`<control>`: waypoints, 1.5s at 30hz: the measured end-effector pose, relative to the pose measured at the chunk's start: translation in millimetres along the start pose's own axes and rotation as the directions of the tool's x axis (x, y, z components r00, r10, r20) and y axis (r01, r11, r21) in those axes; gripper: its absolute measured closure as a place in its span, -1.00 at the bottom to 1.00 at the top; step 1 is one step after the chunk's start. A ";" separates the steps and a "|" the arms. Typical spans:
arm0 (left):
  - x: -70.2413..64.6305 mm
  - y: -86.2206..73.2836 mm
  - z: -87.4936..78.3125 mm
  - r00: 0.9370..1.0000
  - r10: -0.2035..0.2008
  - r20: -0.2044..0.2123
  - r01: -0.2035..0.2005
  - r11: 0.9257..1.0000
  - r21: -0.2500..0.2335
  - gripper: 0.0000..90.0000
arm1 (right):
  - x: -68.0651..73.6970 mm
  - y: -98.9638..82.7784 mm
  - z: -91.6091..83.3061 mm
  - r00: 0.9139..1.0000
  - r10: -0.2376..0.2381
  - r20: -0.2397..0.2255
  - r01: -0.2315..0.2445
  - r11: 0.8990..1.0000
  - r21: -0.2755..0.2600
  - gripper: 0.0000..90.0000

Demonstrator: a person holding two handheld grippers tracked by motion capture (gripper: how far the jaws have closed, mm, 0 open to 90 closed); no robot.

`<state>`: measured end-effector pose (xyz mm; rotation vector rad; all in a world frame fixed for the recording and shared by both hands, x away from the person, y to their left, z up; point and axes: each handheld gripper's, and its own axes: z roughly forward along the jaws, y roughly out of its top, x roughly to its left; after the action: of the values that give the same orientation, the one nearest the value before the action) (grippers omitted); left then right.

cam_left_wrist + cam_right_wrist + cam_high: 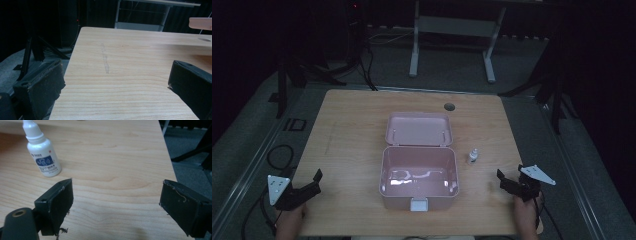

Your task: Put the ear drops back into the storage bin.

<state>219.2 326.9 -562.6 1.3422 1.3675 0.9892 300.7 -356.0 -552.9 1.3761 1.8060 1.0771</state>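
Nearest us we hold the left gripper (314, 181) and right gripper (503, 179) low over the table (352, 125), both with jaws wide and empty, the small white dropper bottle (472, 156) standing upright just beyond the right one, beside the open pink box (418, 175).

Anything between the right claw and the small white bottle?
Nothing: bare wood table separates the open right claw from the bottle, seen in the right gripper view.
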 end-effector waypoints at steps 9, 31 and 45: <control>-0.2 0.1 0.3 1.000 0.002 0.000 -0.002 1.000 0.001 -0.99 | -1.8 0.1 0.3 1.000 0.017 -0.024 -0.017 1.000 0.005 -0.69; -0.4 0.1 0.3 1.000 0.004 0.001 -0.004 1.000 0.000 -0.99 | 8.2 38.0 8.8 0.973 -0.126 -0.194 0.204 0.861 0.466 -0.71; -0.5 0.0 0.1 1.000 0.005 -0.002 -0.005 1.000 -0.001 -0.99 | 12.8 48.2 7.9 0.941 -0.186 -0.283 0.333 0.656 0.677 -0.70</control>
<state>219.3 326.4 -562.6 1.3453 1.3655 0.9941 326.1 -335.7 -514.3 1.3682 2.6493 0.3253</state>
